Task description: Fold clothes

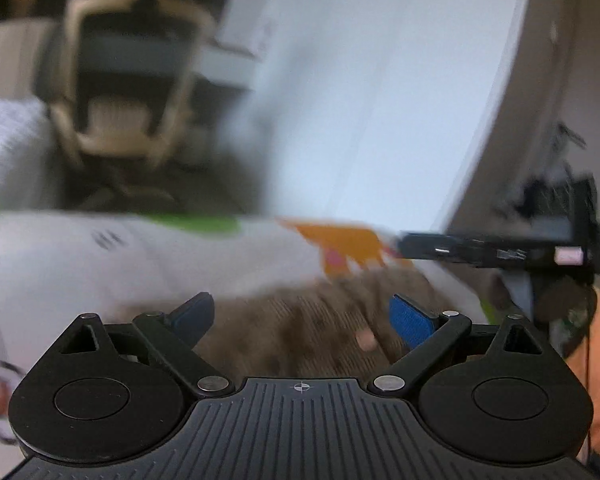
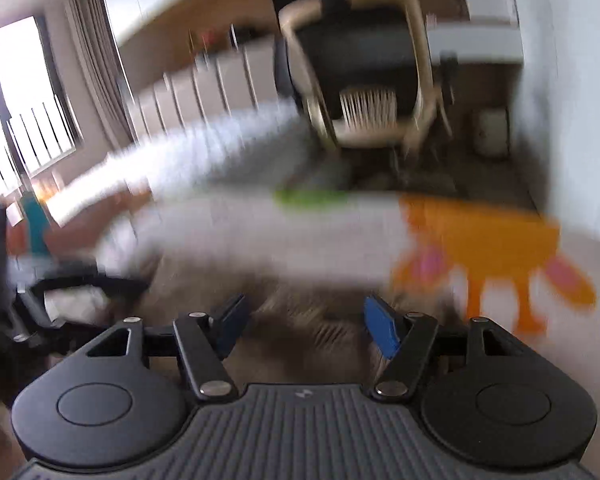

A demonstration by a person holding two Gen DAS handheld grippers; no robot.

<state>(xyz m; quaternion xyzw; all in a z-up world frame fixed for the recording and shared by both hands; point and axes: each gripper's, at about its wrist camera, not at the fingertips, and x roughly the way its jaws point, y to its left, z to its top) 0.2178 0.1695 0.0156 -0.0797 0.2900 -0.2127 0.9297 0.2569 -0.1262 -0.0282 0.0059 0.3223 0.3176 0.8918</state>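
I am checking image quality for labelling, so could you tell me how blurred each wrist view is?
Left wrist view: its gripper is sharp, but the brown garment and chair are smeared. Right wrist view: heavier streaking across the white cloth and its orange print; the window is blown out.

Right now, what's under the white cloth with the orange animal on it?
A brown ribbed surface shows below the edge of the white cloth with its orange print. How far it runs under the cloth is covered, and the blur hides anything else there.
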